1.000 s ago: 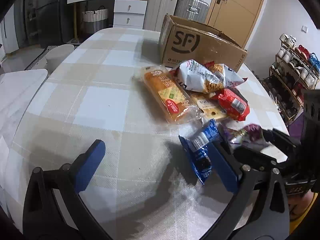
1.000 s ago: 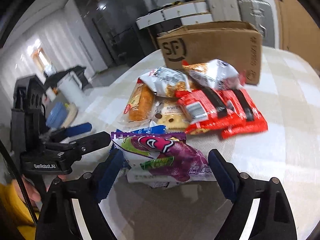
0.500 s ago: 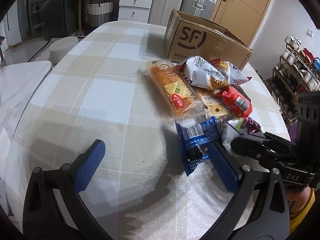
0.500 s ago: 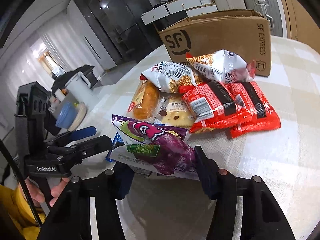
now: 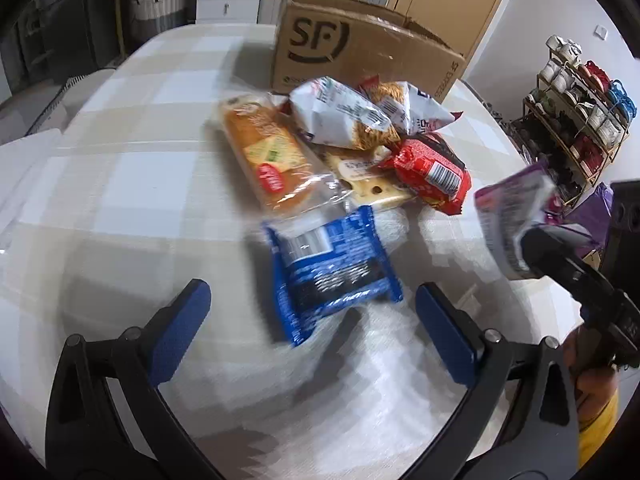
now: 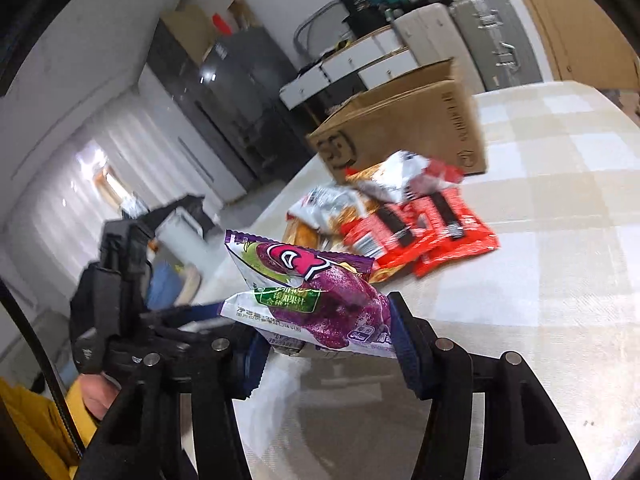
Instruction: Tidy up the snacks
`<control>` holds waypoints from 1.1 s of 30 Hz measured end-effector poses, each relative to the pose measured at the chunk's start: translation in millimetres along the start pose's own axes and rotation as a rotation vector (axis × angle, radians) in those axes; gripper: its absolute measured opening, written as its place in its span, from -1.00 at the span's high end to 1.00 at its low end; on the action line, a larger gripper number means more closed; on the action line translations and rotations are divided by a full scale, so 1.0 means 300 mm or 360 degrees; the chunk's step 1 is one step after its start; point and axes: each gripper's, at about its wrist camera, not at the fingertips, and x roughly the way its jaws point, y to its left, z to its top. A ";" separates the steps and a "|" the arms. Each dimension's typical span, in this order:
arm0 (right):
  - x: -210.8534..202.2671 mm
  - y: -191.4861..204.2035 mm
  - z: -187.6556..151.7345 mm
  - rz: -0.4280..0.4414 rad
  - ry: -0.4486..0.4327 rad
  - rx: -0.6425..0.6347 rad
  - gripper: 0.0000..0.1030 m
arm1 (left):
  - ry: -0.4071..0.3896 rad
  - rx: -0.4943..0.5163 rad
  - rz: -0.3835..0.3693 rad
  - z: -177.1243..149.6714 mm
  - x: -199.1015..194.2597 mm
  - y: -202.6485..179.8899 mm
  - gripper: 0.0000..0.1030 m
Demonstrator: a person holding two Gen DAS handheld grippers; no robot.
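- Risk: the crinkly purple foil snack bag (image 6: 316, 304) is pinched only at its lower end by the right gripper (image 6: 326, 344), so the slick film could slide out during carry; most of the bag stands free above the pads
- Risk: both views are smeared by motion; a fast swing toward the open brown cardboard box (image 6: 404, 128) could flick the bag loose or clip the box wall
- Risk: the left gripper (image 5: 312, 340) could nudge the blue foil biscuit packet (image 5: 332, 268) on the checked tablecloth (image 5: 132, 176) if lowered carelessly
- Right claw: narrowed and clenched on the purple bag, which is held clear of the table, well short of the box
- Left claw: spread wide, released, holding nothing; the blue packet lies just ahead of its fingers, apparently untouched
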 end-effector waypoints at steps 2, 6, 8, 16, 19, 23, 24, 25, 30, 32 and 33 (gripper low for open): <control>-0.020 -0.019 -0.005 0.0006 -0.0042 0.0021 -0.07 | 0.0054 -0.0025 0.0014 0.015 0.034 -0.012 -0.98; -0.037 -0.023 -0.005 0.0049 -0.0062 0.0036 -0.07 | 0.0057 -0.0058 0.0015 0.042 0.067 -0.027 -0.94; -0.034 -0.023 -0.004 0.0082 -0.0047 0.0040 -0.07 | 0.0044 -0.0038 0.0075 0.047 0.069 -0.037 -0.71; -0.041 -0.032 -0.005 0.0111 -0.0058 0.0066 -0.08 | 0.0024 0.0062 0.0018 0.018 0.028 -0.053 0.19; -0.044 -0.030 -0.005 0.0110 -0.0071 0.0054 -0.08 | 0.0003 0.0066 0.0005 0.001 -0.003 -0.058 0.19; -0.054 -0.030 -0.006 0.0089 -0.0095 0.0055 -0.08 | -0.0099 0.0105 -0.0004 -0.005 -0.102 -0.076 0.19; -0.058 -0.028 -0.006 0.0081 -0.0101 0.0057 -0.08 | -0.0134 0.0116 0.0002 -0.014 -0.134 -0.082 0.19; -0.066 -0.020 -0.006 0.0069 -0.0110 0.0051 -0.08 | -0.0174 0.0133 -0.0002 -0.011 -0.168 -0.089 0.19; -0.142 0.041 0.019 0.0066 -0.0173 0.0013 -0.08 | -0.0404 0.0197 -0.0101 0.007 -0.353 -0.119 0.19; -0.187 0.102 0.046 0.0015 -0.0212 -0.0058 -0.08 | -0.0494 0.0223 -0.0114 0.011 -0.427 -0.132 0.19; -0.206 0.130 0.054 0.0010 -0.0232 -0.0085 -0.08 | -0.0515 0.0234 -0.0118 0.015 -0.447 -0.135 0.19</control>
